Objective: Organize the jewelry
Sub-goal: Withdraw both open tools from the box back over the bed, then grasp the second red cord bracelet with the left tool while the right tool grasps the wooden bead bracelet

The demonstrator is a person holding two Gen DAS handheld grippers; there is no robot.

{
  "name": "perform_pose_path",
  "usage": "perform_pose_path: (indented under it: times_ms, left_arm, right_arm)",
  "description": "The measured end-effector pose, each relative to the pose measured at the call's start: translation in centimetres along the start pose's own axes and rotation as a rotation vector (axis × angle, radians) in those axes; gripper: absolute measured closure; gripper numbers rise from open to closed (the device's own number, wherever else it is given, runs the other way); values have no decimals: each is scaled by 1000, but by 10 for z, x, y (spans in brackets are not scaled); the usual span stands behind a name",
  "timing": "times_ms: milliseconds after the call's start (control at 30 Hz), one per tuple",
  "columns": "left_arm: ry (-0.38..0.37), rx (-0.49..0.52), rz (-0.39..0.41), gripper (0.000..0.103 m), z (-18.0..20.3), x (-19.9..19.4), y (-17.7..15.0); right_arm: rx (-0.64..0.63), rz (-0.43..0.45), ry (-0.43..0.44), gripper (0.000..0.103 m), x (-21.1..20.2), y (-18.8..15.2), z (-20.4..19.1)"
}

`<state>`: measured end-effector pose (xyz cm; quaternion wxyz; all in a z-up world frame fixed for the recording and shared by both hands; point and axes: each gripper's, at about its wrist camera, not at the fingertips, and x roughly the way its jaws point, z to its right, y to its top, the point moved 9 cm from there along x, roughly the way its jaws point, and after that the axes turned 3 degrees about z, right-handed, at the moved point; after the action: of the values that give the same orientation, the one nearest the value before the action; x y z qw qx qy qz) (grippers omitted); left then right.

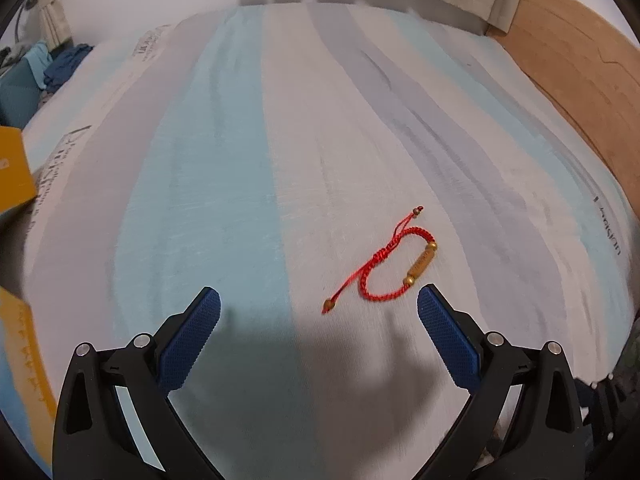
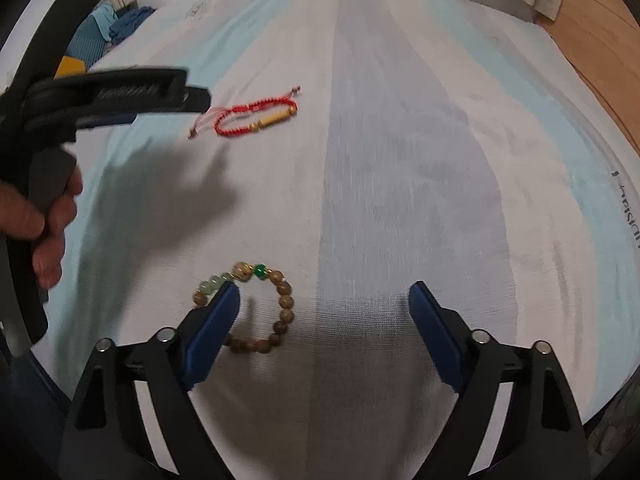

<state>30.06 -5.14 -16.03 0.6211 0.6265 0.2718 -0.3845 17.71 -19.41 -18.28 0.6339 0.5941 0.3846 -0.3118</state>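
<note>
Red braided cord bracelet with wooden tube bead (image 1: 394, 266) seen in both views, on striped bedsheet (image 1: 224, 184). Brown-and-green beaded bracelet (image 2: 256, 306) shown only by right view. Left gripper (image 1: 319, 312) and right gripper (image 2: 324, 304) held wide apart, nothing gripped.

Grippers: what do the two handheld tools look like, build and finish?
Both match: the left tool and right tool have black plastic linkage arms with silver pivot pins and blue fingers faced with knurled, diamond-textured pads. The right wrist view shows the left tool's black body with a pistol-style handle. No cables, markings or sleeves visible.
</note>
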Motion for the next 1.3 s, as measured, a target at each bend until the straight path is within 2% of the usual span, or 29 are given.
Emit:
perform_pose_path:
  times_ms: [167,267,367,467,700,767,833,900,967,1300]
  left_arm:
    - [4,5,-16,6,2,23,1]
    - [8,11,-25,8,2,32,0]
    - [5,22,-31,14,6,40,-2]
    - [6,36,-31,24,10,44,-3]
    - [-3,57,-33,60,14,45,-3]
    - [-6,59,-37,72,14,44,-3]
    - [-9,60,-45,89,16,43,-4]
    - [-2,54,-53,99,14,42,-4]
    - [-4,42,-61,100,13,42,-3]
    - [-19,31,-41,101,11,23,-1]
  right_arm:
    - [3,-35,12,32,16,-8,1]
    - [2,-34,15,33,22,-10,0]
    - [-7,-28,21,41,21,-9,-2]
    - [-29,-23,25,50,19,-9,-7]
    - [-21,-21,44,69,15,-11,-9]
    - [-25,-23,47,78,14,-11,-11]
    - [-26,-25,53,83,15,-10,-10]
    - [-20,-26,55,88,13,-8,-8]
    - [-10,-26,59,95,10,-9,-7]
    - [21,-1,73,96,-2,0,-5]
